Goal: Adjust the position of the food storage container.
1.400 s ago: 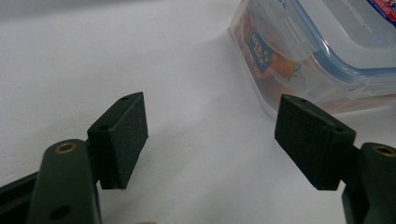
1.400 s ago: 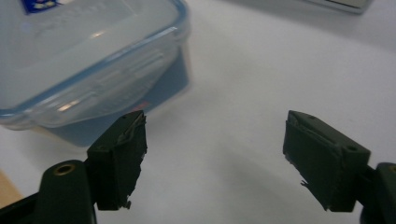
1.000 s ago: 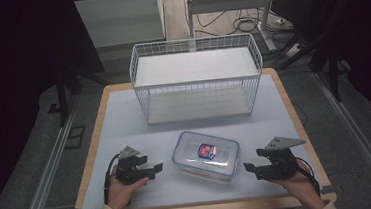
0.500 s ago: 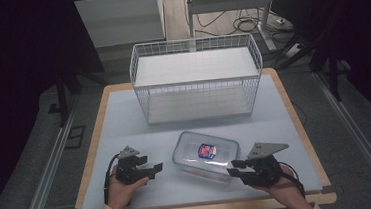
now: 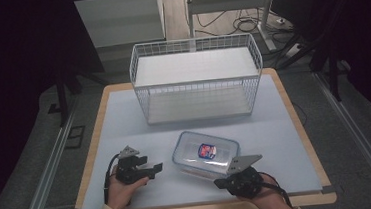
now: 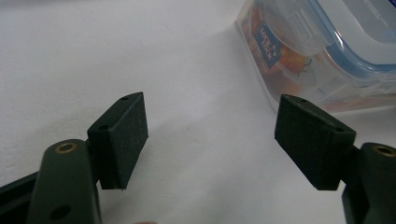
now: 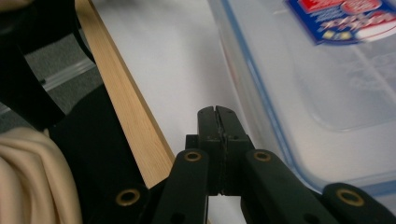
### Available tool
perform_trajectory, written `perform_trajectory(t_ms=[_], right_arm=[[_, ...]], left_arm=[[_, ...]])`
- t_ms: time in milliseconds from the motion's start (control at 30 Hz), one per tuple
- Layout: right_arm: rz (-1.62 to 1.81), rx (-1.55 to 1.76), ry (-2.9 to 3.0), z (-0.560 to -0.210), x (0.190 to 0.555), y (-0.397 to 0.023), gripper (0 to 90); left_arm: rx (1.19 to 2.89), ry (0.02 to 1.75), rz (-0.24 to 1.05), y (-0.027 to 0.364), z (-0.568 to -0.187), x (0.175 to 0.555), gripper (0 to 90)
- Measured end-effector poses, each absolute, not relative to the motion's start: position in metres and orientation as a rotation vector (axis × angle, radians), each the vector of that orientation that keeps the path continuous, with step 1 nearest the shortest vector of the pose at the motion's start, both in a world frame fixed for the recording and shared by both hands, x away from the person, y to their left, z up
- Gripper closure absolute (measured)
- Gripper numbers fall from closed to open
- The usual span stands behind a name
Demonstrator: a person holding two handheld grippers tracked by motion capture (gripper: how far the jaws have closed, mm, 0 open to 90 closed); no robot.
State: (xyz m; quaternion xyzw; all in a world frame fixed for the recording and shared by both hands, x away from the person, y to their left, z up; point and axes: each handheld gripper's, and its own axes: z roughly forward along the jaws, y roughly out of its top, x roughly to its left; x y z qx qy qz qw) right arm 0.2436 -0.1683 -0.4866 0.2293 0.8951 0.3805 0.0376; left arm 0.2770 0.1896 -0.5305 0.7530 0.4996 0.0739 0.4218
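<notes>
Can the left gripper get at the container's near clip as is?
Probably yes. The left gripper is open, bare mat lies between it and the container, and the side clip faces it unobstructed.

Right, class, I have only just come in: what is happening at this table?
A person sits at a table holding tongs in each hand. The left tongs are open, their jaws wide apart, resting just left of a clear lidded food container. The right tongs are shut on nothing, beside the container's near edge. A white wire basket stands empty at the far side. Nothing is gripped at this moment.
</notes>
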Motion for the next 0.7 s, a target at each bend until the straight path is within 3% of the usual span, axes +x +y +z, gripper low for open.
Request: perform_trajectory(t_ms=[700], right_arm=[[1.018, 0.700, 2.708, -0.510, 0.246, -0.174, 90.0]], left_arm=[[1.883, 1.254, 0.166, 0.190, -0.531, 0.277, 25.1]])
